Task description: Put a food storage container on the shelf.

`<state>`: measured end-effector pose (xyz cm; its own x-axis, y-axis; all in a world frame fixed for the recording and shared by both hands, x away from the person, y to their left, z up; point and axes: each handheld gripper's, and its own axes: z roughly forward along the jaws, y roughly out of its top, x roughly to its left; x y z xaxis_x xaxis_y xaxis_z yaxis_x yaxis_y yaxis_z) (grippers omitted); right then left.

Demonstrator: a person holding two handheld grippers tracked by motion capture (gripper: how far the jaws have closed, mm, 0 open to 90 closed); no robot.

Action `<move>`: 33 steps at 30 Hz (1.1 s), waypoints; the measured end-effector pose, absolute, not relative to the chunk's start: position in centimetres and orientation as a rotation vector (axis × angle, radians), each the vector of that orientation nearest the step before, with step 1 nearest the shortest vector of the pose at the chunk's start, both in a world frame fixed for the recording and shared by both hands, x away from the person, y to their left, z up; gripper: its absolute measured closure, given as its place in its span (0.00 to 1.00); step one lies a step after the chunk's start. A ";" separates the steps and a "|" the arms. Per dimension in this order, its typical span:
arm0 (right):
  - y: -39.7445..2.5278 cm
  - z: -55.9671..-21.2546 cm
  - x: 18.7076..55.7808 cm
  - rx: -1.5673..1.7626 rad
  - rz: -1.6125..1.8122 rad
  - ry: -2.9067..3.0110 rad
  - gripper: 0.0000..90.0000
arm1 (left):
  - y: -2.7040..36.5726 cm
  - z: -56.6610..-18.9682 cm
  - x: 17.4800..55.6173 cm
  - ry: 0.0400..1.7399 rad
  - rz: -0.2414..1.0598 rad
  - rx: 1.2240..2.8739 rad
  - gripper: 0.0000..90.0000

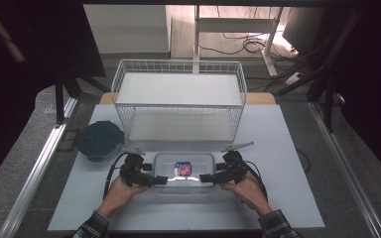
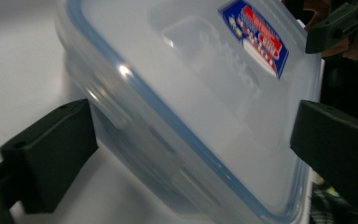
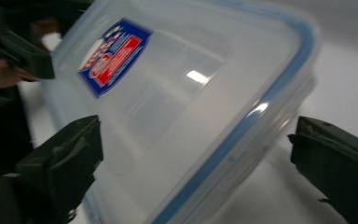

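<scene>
A white counter point(image 1: 287, 198) is seen from above, with a person's two forearms in plaid sleeves coming in from the bottom edge. A clear box point(image 1: 183, 171) with a blue-rimmed lid and a red and blue label point(image 1: 182, 168) lies at the near middle of the counter, between the two hands. The left hand-held gripper point(image 1: 159, 180) is held at the box's left end, and the right hand-held gripper point(image 1: 206, 177) at its right end, each one pointed inward toward the other. In the left gripper view, the jaws are seen spread wide, one on either side of a corner of the box point(image 2: 186, 107); it cannot be told whether either jaw touches it. In the right gripper view, the jaws are likewise spread wide about the opposite end of the box point(image 3: 191, 102), the left jaw lying close against the lid and the right jaw standing apart from the box's side. Neither hand-held gripper is seen to be closed on the box. Beyond the box, a white wire basket point(image 1: 178, 101) with a flat white liner stands at the far middle of the counter. A round dark blue tub point(image 1: 100, 140) with a lid sits to the left of the basket, near the counter's left edge.
</scene>
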<state>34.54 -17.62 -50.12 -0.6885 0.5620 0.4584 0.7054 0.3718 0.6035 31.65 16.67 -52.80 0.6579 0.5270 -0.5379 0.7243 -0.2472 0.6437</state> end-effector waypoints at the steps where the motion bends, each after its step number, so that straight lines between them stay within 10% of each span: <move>1: -17.6 -50.2 34.5 -1.131 -1.202 -2.430 0.06 | 16.8 -52.7 31.5 0.988 -0.267 1.915 0.01; 11: -19.9 -48.7 32.7 -1.161 -1.258 -2.362 0.48 | 19.6 -51.9 29.6 0.993 -0.320 1.805 0.50; 33: -20.4 -46.9 31.6 -1.203 -1.443 -2.417 0.59 | 18.7 -49.8 28.8 1.012 -0.137 1.776 0.57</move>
